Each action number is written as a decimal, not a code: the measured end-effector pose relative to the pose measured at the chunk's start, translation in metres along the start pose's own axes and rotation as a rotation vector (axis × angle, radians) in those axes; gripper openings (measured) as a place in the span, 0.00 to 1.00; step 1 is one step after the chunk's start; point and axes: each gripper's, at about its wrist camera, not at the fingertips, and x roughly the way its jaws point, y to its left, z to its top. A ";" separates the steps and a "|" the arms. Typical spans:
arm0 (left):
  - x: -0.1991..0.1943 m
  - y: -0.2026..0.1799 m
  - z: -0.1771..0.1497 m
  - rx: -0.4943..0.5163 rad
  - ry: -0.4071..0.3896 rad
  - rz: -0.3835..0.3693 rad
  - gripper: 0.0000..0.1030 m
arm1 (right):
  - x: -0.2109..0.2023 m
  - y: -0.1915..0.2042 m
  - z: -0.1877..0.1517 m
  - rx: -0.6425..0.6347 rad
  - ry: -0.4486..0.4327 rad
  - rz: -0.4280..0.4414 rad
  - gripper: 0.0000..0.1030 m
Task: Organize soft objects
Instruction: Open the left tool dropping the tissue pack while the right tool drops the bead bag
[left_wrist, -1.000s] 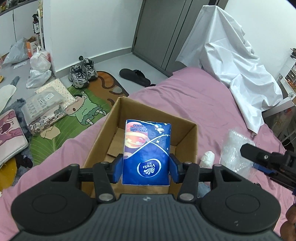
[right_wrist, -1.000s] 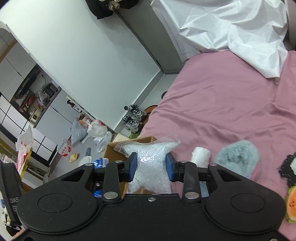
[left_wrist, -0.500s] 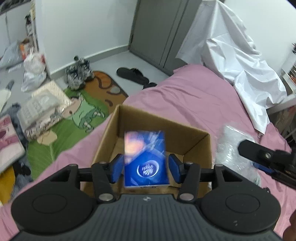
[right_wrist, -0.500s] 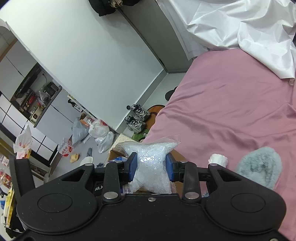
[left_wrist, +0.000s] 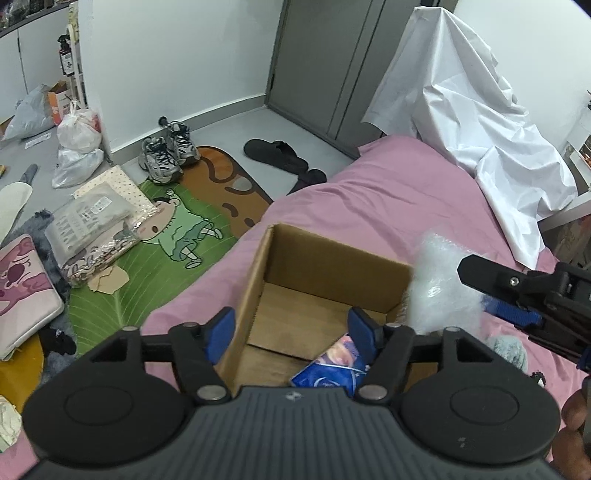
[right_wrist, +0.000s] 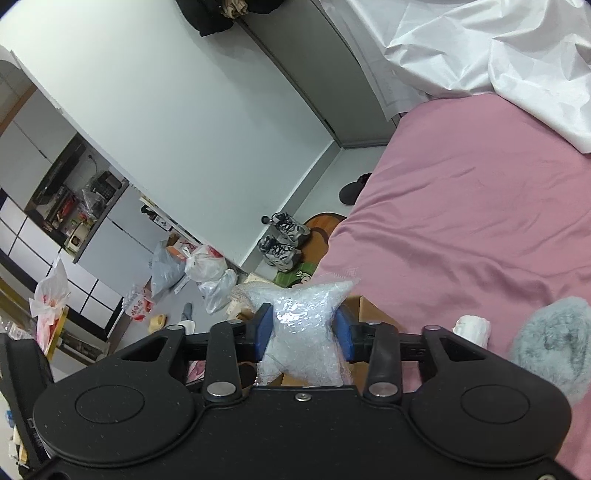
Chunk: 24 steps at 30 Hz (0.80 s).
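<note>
An open cardboard box (left_wrist: 295, 258) sits on the pink bed. My left gripper (left_wrist: 291, 328) is open above the box's near left corner. The blue tissue pack (left_wrist: 332, 369) lies inside the box by its near wall, free of the pads. My right gripper (right_wrist: 303, 332) is shut on a clear bag of white filling (right_wrist: 303, 325). In the left wrist view the bag (left_wrist: 436, 288) hangs at the box's right rim. The box's edge (right_wrist: 373, 314) shows just behind the bag in the right wrist view.
A grey fluffy slipper (right_wrist: 550, 343) and a small white roll (right_wrist: 472, 328) lie on the pink sheet (right_wrist: 461, 221) right of the box. A white cloth (left_wrist: 461, 110) drapes the far end of the bed. Shoes (left_wrist: 166, 147), bags and a mat cover the floor to the left.
My left gripper opened and the blue tissue pack dropped into the box. My right gripper carried the clear bag left, up to the box's right rim.
</note>
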 end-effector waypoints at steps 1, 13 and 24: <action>-0.001 0.001 0.000 -0.001 0.001 0.006 0.69 | -0.001 0.000 -0.001 0.002 0.000 0.002 0.52; -0.026 0.004 -0.004 -0.038 0.023 0.010 0.91 | -0.028 -0.004 -0.001 0.023 -0.035 -0.087 0.97; -0.056 -0.003 -0.009 -0.063 -0.019 -0.036 1.00 | -0.062 0.007 -0.009 -0.092 -0.018 -0.154 1.00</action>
